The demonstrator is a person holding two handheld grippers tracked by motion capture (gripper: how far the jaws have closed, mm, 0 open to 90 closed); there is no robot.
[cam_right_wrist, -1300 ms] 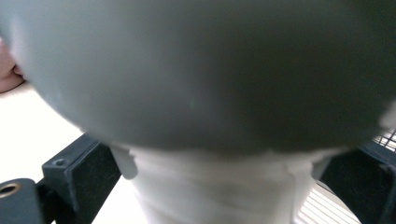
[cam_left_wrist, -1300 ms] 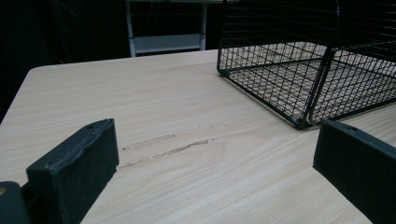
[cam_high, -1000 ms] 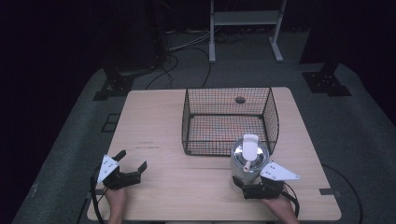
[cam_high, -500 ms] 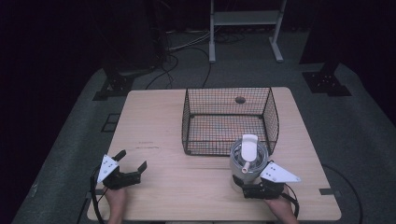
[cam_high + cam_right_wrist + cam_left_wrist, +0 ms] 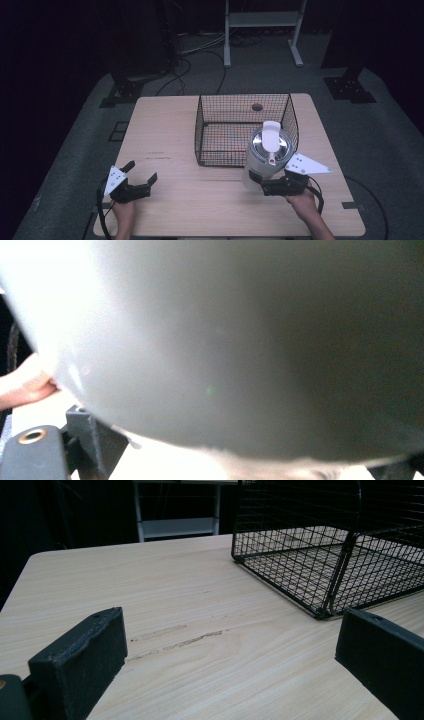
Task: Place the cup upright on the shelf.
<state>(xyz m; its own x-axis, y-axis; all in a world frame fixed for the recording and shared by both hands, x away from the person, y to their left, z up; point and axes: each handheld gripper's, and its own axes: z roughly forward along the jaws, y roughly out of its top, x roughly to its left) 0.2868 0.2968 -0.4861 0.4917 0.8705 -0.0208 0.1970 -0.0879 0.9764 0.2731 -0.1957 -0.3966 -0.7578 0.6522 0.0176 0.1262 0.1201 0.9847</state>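
The right gripper pinches the kettle low on its white body, near the base, and holds it at the near right of the table. The kettle stands upright, its steel lid and white handle on top, just in front of the near right corner of the wire basket and overlapping that corner from the high view. Whether its base touches the table or hangs just above it is hard to tell. In the right gripper view the kettle wall is pressed close against the camera, so the grip looks deep, with the body well back between the jaws.

The left gripper rests at the near left, well apart from the kettle, its 2 jaws spread and holding nothing. In the left gripper view they frame bare wood and the basket's corner.

The step in hand looks like lifting the kettle into the basket. To do it well, keep the squeeze firm, since the round smooth body could slip or turn between flat pads. Raise it straight until the base clears the top rim, with the body upright so the top-heavy lid end does not swing. Then carry it far and slightly left over the wire wall, and lower it onto the mesh floor away from the sides before easing the jaws apart.
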